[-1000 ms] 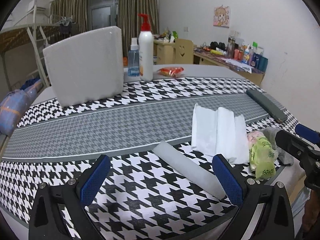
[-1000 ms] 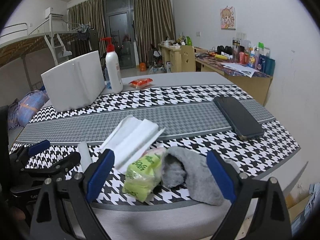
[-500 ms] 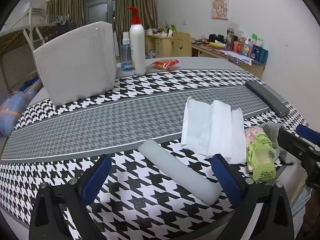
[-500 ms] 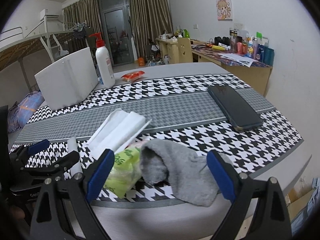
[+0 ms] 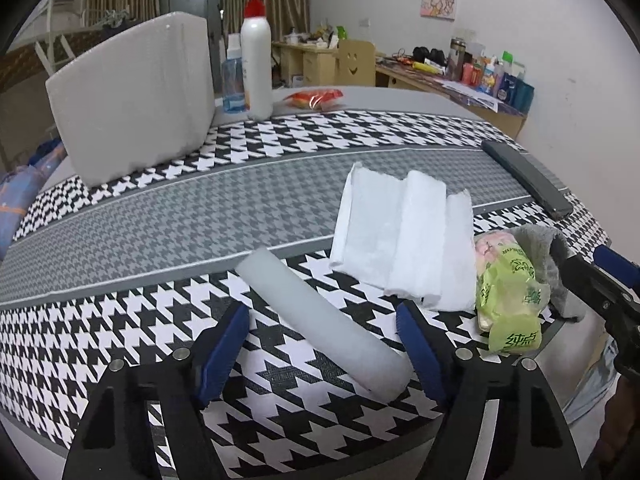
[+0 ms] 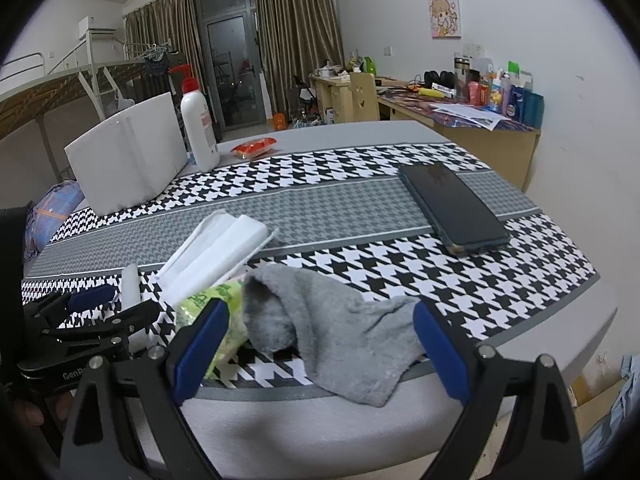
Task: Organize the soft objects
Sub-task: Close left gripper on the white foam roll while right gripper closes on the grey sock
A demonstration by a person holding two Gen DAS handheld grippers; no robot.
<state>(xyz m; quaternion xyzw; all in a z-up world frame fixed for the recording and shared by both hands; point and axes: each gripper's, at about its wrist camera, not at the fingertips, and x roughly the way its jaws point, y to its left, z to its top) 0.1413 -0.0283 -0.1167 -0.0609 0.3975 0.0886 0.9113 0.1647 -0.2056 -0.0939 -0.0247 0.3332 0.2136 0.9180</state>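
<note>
A pale grey foam cylinder (image 5: 320,320) lies slanted on the houndstooth table cloth (image 5: 132,320). My left gripper (image 5: 324,344) straddles its near end, its jaws closing, and the blue pads (image 5: 230,340) stand clear of the foam. To its right lie folded white tissues (image 5: 400,240), a green tissue packet (image 5: 508,300) and a grey sock (image 6: 332,332). My right gripper (image 6: 320,344) is open, with the sock between its fingers but untouched. The sock's toe end hangs near the table's front edge.
A dark phone (image 6: 452,204) lies on the cloth at the right. At the back stand a white foam block (image 5: 132,92), a pump bottle (image 5: 256,60), a small blue bottle (image 5: 234,84) and a red snack packet (image 5: 314,98). Behind the table is a cluttered desk (image 6: 460,120).
Both grippers have come forward and lower over the table. The left jaws have narrowed around the foam cylinder. The sock now sits deeper between the right fingers.
</note>
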